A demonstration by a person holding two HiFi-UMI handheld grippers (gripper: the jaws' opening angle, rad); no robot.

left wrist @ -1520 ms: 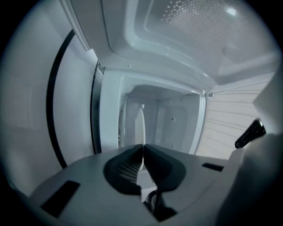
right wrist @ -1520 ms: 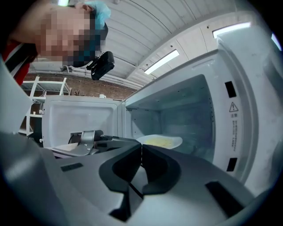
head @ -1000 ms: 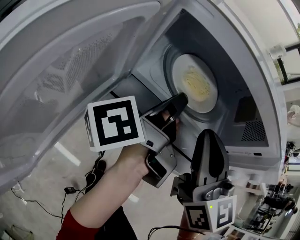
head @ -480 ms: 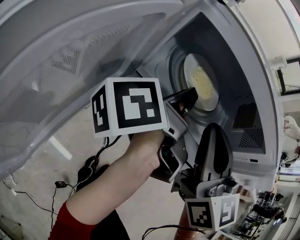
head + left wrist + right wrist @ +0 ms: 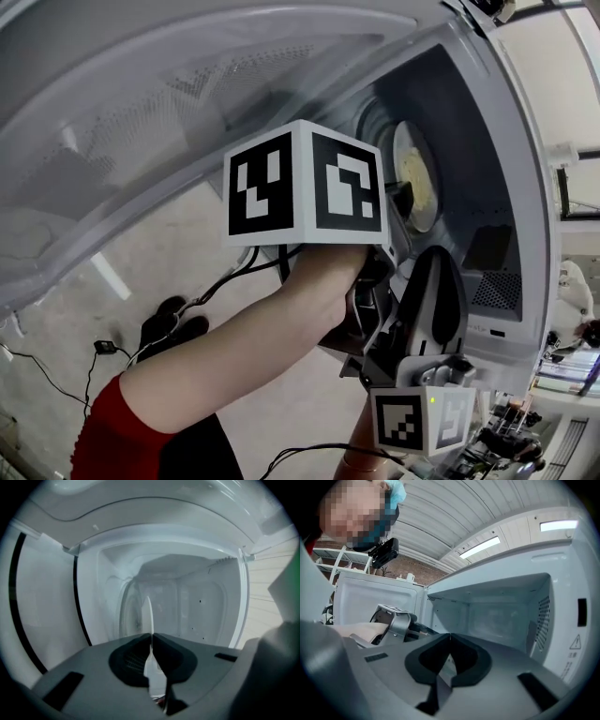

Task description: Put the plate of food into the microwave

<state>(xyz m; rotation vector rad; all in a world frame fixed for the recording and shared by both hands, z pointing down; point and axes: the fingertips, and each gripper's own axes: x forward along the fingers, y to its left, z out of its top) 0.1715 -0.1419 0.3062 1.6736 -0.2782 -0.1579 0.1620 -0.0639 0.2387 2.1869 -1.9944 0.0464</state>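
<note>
A white plate of yellowish food lies deep in the open microwave, tilted nearly edge-on in the head view. My left gripper reaches into the cavity and is shut on the plate's near rim. In the left gripper view the plate runs as a thin white edge between the closed jaws of the left gripper. My right gripper hangs just outside the cavity, below the left one, shut and empty. In the right gripper view the right gripper points at the cavity, with the left gripper beside it.
The microwave door stands swung open at the upper left. Black cables and a dark object lie on the floor below. Cluttered equipment sits at the lower right.
My left gripper has moved up and right, deeper into the microwave with the plate, which now shows more edge-on. The right gripper has stayed about where it was.
</note>
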